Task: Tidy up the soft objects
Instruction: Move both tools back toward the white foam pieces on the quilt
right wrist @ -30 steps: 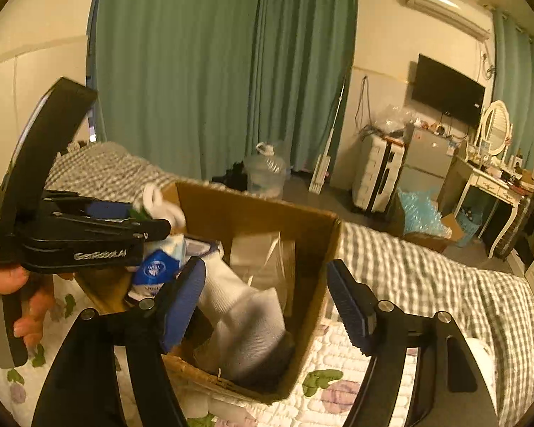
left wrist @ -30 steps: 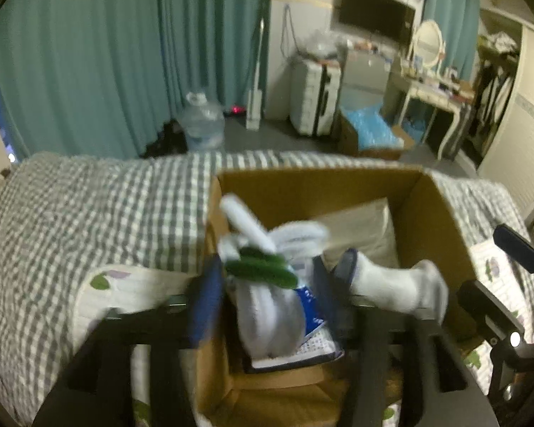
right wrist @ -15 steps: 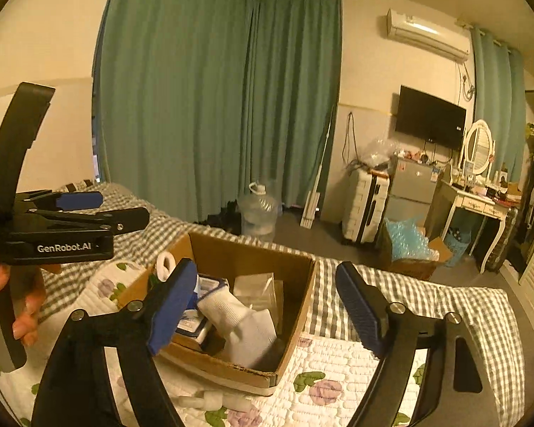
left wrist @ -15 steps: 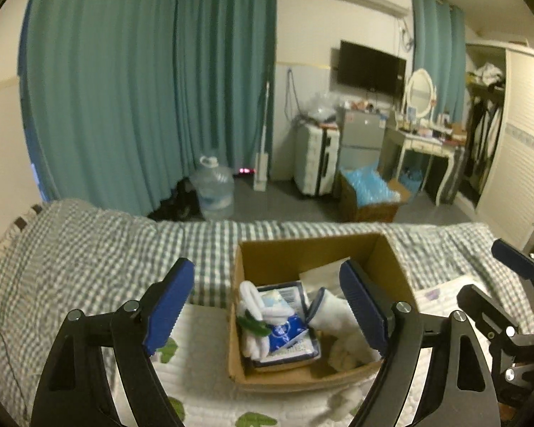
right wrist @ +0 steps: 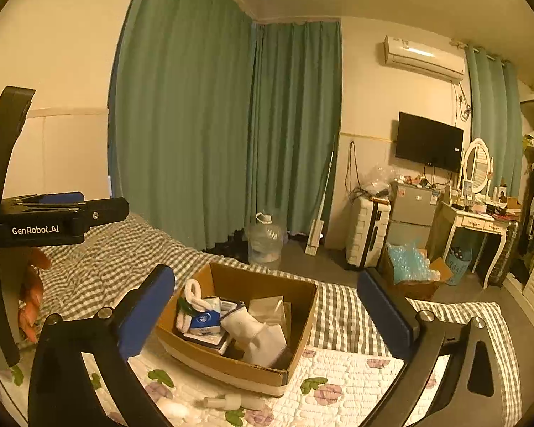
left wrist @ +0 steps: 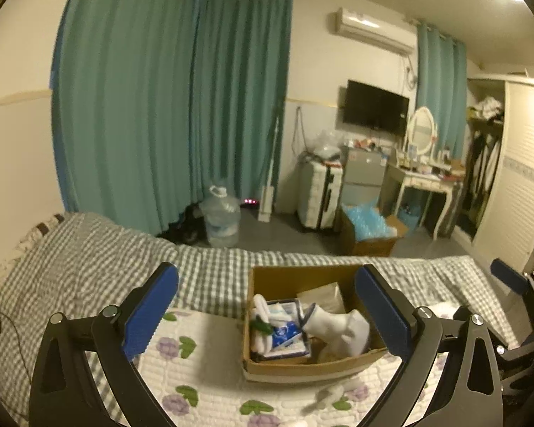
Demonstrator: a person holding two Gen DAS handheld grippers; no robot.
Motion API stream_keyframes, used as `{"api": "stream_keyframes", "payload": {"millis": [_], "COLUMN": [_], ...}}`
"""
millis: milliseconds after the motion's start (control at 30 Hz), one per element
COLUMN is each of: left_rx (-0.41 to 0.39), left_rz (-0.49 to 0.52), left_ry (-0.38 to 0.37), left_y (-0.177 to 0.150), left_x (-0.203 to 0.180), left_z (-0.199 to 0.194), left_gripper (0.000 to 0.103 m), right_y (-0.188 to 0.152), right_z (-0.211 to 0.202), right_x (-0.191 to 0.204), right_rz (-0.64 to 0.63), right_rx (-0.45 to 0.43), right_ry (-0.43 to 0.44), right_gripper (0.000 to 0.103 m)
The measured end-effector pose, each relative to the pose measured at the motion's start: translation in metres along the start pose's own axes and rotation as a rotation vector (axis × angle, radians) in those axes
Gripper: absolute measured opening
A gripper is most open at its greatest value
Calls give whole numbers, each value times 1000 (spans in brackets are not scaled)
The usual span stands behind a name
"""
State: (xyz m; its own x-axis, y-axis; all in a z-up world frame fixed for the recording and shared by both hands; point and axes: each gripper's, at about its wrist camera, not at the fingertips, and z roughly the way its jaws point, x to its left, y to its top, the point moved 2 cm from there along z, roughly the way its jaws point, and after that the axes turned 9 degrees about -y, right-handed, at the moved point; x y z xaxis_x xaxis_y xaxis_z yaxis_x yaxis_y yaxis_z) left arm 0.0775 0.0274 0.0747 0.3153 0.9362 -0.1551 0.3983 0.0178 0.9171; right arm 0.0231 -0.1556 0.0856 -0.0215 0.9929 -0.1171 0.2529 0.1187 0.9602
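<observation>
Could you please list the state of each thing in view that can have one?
left gripper: open, empty
right gripper: open, empty
cardboard box: open-topped, on the bed, partly filled
white sock: lying in the box
television: screen dark
water jug: upright on the floor
curtains: drawn shut

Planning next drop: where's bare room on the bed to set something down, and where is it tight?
Free: the floral quilt left of the brown cardboard box, and the grey checked bedspread beyond it. Crowded: the box holds a white sock, a blue-and-white packet and a clear bag. Small white pieces lie before the box's front. Left gripper and right gripper are open.
</observation>
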Motion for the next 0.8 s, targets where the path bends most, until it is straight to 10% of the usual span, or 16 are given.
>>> {"api": "stream_keyframes", "payload": {"millis": [533, 800], "left_rx": [-66, 36], "left_rz": [29, -3], "left_ry": [64, 50], "left_y": [-29, -65], "left_x": [-2, 5], "left_z": [-13, 10], "left_gripper": [101, 101], "right_y": [-22, -51], "right_z": [-3, 16], "right_x": [2, 1], "right_rz": [-3, 14], "right_rx": [16, 85], "right_ry": [5, 20], "right_gripper": [103, 103]}}
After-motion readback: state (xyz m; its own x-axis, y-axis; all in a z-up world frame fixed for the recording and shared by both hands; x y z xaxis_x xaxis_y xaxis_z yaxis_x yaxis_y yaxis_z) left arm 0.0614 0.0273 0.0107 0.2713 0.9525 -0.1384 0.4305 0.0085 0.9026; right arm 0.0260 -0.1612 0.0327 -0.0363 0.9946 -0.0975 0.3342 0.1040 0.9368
